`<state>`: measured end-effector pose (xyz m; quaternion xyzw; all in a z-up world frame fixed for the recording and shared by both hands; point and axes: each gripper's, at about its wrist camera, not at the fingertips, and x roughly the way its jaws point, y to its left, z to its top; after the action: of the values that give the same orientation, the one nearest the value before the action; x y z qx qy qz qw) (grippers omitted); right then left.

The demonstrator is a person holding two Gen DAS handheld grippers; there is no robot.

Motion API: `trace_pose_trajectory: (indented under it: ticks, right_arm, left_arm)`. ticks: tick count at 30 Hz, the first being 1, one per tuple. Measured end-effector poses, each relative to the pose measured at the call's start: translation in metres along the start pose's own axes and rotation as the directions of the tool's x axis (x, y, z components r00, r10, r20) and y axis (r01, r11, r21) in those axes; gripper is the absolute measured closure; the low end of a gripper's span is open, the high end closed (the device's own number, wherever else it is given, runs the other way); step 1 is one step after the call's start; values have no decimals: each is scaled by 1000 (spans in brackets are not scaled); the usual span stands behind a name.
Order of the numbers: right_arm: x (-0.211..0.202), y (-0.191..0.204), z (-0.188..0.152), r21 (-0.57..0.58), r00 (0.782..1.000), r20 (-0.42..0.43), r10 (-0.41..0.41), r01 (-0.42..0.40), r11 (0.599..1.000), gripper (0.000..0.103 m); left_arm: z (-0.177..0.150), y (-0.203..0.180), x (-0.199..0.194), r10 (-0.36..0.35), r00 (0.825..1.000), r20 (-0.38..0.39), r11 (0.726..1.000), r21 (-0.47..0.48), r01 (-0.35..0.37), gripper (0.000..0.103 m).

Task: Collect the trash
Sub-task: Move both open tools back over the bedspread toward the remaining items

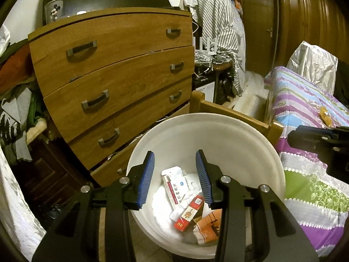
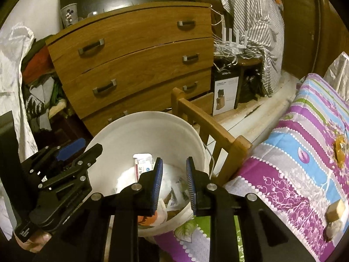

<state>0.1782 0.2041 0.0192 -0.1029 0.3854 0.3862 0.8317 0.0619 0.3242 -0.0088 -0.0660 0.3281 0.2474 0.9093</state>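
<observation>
A white bucket stands on the floor beside the bed and holds trash: a white medicine box, a red cigarette pack and an orange carton. My left gripper is open and empty, right above the bucket's mouth. My right gripper is open and empty, above the bucket's right side; the left gripper shows at its left. An orange wrapper and a small brown block lie on the striped bedspread.
A wooden chest of drawers stands behind the bucket. A wooden bed rail runs between bucket and bed. Piled clothes at the left; a striped shirt, cables and a stool behind.
</observation>
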Motion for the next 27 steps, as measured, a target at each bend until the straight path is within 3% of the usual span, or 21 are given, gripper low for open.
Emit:
trace_pose_trajectory:
  ticks: [6, 9, 13, 16, 18, 22, 26, 27]
  right_arm:
    - [-24, -7, -11, 22, 998, 61, -28, 26, 999, 79]
    - [-46, -12, -19, 38, 989, 132, -67, 62, 997, 79]
    - [-79, -19, -32, 54, 966, 220, -135, 126, 991, 79]
    - [-106, -28, -48, 85, 937, 282, -206, 190, 978, 78]
    - [-119, -36, -59, 102, 924, 301, -234, 213, 972, 71]
    - [-143, -60, -85, 146, 902, 306, -306, 273, 951, 62]
    - [-166, -90, -121, 230, 881, 302, -364, 303, 925, 36]
    - [-172, -101, -133, 255, 878, 293, -379, 310, 916, 34]
  left_arm:
    - [2, -11, -13, 17, 999, 31, 1000, 14, -17, 65]
    - [2, -20, -21, 26, 998, 53, 999, 26, -27, 54]
    - [3, -33, -32, 26, 997, 77, 998, 48, -30, 52]
    - [3, -44, -43, 19, 995, 96, 998, 64, -25, 48]
    - [2, -52, -52, 16, 993, 115, 997, 70, -24, 40]
    - [-1, -74, -66, -4, 990, 139, 994, 106, -11, 37]
    - [-10, -99, -78, -40, 988, 147, 991, 130, 21, 24]
    - [-14, -107, -81, -54, 988, 147, 990, 139, 33, 23]
